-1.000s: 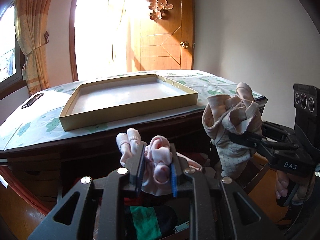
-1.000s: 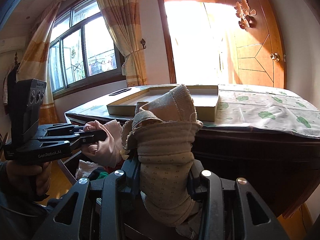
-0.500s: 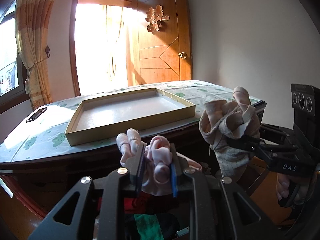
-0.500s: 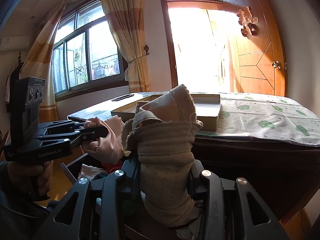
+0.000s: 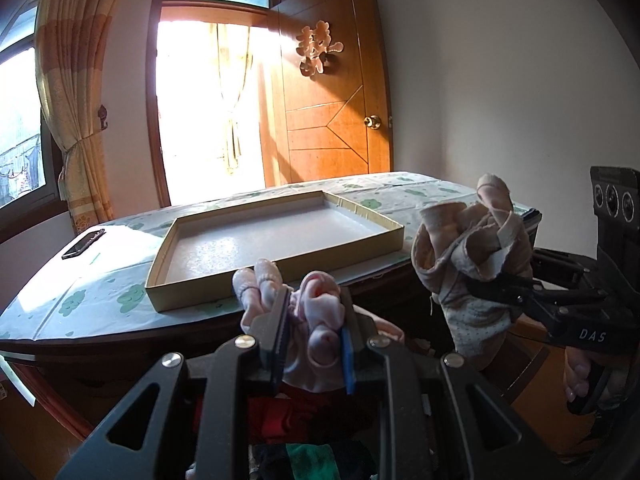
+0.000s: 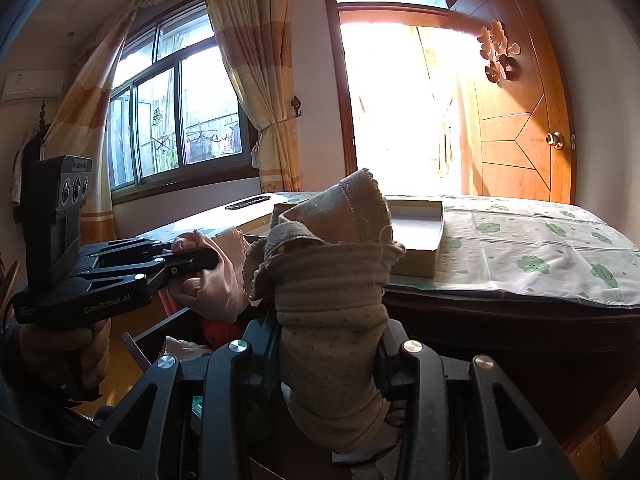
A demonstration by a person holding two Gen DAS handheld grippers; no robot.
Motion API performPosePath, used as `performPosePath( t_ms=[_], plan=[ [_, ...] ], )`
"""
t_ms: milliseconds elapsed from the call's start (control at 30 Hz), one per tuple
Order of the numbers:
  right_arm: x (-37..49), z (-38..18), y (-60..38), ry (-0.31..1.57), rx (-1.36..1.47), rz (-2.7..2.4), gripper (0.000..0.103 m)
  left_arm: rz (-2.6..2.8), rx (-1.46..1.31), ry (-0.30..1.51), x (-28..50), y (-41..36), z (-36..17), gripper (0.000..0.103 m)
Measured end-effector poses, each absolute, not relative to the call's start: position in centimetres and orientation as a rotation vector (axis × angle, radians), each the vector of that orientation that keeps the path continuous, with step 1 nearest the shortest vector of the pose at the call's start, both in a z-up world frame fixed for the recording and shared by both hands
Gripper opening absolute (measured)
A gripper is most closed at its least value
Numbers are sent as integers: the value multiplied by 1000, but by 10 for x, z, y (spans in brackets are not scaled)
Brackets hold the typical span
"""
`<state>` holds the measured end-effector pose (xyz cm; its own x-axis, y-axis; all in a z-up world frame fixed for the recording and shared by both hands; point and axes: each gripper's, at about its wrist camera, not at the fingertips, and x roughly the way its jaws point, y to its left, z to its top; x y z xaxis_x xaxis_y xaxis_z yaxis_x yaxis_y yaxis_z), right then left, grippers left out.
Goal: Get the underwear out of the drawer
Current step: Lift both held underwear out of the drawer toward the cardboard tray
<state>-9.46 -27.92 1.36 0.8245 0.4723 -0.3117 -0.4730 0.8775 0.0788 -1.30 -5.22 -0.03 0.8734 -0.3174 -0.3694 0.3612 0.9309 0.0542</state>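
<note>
Sunlight floods a glazed doorway (image 5: 208, 100) beside the open orange wooden door (image 5: 332, 92); left of it, yellow striped curtains (image 6: 256, 80) frame a window (image 6: 172, 108).

The table (image 5: 100, 280) edge stands right in front of both grippers and blocks the way forward at low height. On top, the shallow box (image 5: 280, 272) takes the middle, with a black phone (image 5: 83, 243) near the far left corner. The cloth (image 6: 540, 248) right of the box lies bare. Below, the drawer (image 6: 136, 344) is open and full of clothes.
</note>
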Motion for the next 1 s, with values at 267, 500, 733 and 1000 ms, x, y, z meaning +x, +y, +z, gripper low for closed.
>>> performPosePath(
  t_ms=[267,500,733,1000],
  plan=[
    [-90,19,-278,328,-10,503,39,-349,130,351,-8,-50,8,20],
    [-88,24,-277,313,-17,509,39,-339,130,337,-7,-50,12,20],
    [-88,24,-277,307,-17,509,39,-331,126,331,-4,-49,14,20],
    [-87,27,-275,301,-22,504,39,-320,128,308,0,-48,22,20]
  ],
)
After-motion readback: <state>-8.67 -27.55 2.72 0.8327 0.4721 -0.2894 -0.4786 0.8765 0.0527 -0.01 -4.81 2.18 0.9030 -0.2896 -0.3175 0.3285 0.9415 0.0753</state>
